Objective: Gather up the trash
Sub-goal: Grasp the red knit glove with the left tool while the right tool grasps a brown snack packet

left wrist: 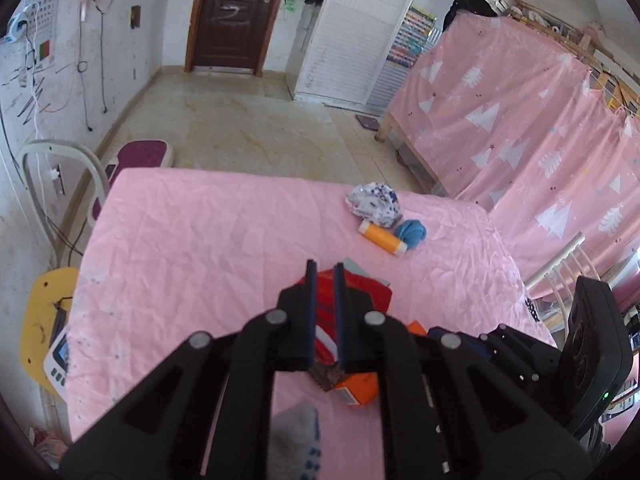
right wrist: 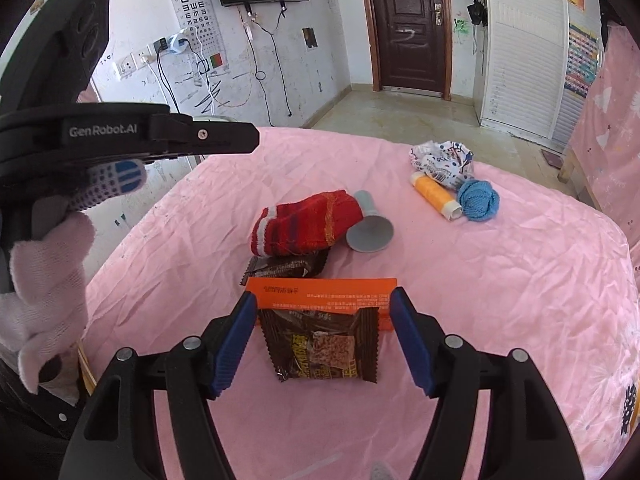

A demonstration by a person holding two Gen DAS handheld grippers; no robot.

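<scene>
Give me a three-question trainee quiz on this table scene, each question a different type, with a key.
1. True or false: the right gripper is open around the brown snack wrapper.
2. Multiple choice: what lies against the red striped cloth? A) grey funnel-shaped piece B) orange tube C) blue yarn ball
3. Fill in: the left gripper hangs over the ____ cloth.

Key: 1 true; 2 A; 3 red striped.
</scene>
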